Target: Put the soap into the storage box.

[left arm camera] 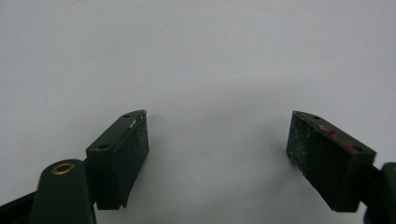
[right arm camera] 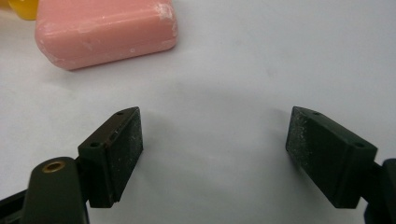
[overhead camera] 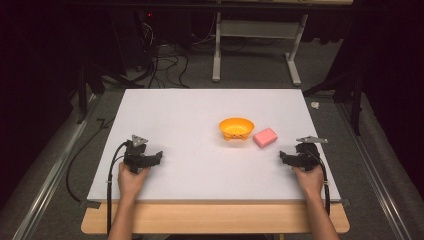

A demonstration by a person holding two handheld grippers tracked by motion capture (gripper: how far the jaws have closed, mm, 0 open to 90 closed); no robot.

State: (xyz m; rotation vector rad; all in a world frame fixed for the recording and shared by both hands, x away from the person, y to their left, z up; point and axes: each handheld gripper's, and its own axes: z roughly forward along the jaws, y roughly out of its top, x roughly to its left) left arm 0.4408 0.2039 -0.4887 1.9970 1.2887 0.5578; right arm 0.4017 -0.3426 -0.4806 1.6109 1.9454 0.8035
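Note:
An orange bowl sits upright right of the white table's middle. A pink soap bar lies just right of it; the soap bar also shows at the upper left of the right gripper view, beside a sliver of the orange bowl. My left gripper rests low on the table at the near left, open, and nothing sits between its jaws. Near the right edge, my right gripper rests open and empty, a short way from the soap.
The white table top lies on a wooden board. Black cables trail from the grippers off the near edge. Metal rails flank the table, and a stand's legs and cables lie on the floor beyond.

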